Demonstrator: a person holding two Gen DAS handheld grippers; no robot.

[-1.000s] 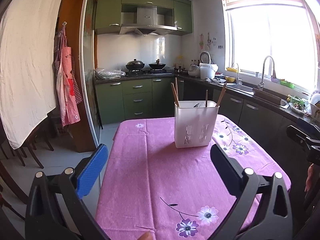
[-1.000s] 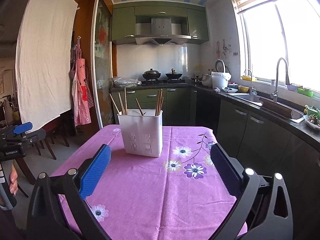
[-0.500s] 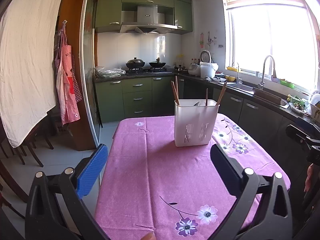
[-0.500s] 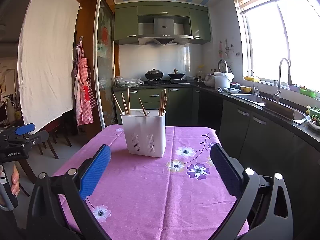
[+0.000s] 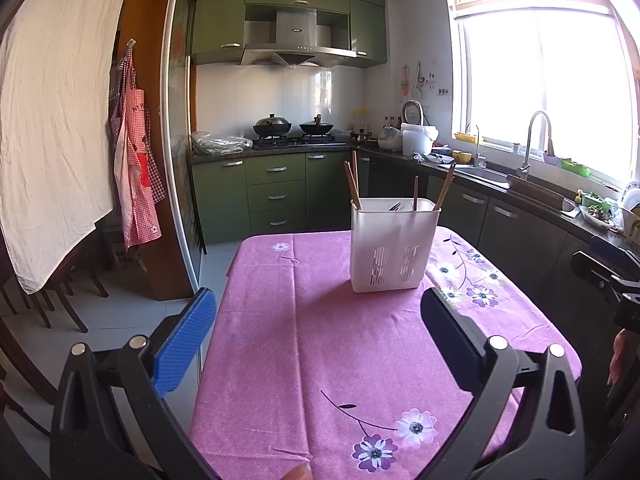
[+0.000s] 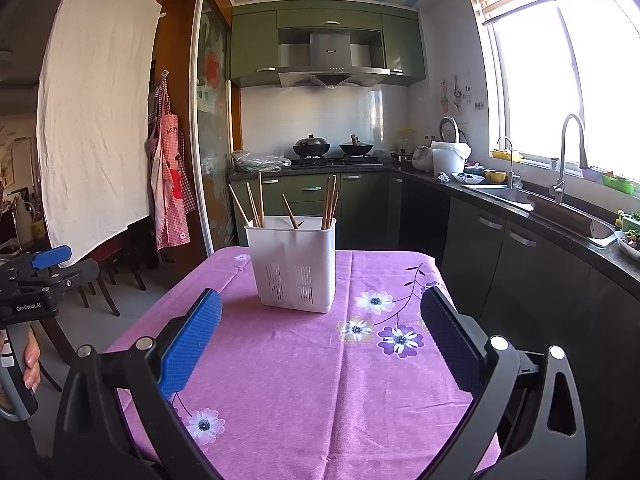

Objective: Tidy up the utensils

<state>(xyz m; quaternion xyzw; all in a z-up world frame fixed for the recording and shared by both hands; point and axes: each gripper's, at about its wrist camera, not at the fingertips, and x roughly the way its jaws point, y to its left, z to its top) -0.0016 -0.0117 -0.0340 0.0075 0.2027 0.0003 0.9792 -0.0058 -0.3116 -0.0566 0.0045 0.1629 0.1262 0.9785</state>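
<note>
A white slotted utensil holder (image 5: 394,245) (image 6: 294,264) stands upright on the far half of a table with a pink flowered cloth (image 5: 320,344) (image 6: 320,380). Several brown chopsticks (image 6: 256,204) and a dark utensil lean inside it. My left gripper (image 5: 318,320) hangs open above the near part of the table, well short of the holder, nothing between its fingers. My right gripper (image 6: 320,322) is open too, empty, facing the holder from the near right side. The left gripper's body (image 6: 36,280) shows at the left edge of the right wrist view.
Green kitchen cabinets and a dark counter with a sink and tap (image 6: 560,168) run along the right and back. Pots sit on the stove (image 5: 292,128). A red checked apron (image 5: 136,176) and a white cloth (image 5: 52,128) hang at left; wooden chairs stand below them.
Both grippers have tilted or drawn back slightly, so the holder sits a little higher and farther in each view. Neither gripper has changed its opening.
</note>
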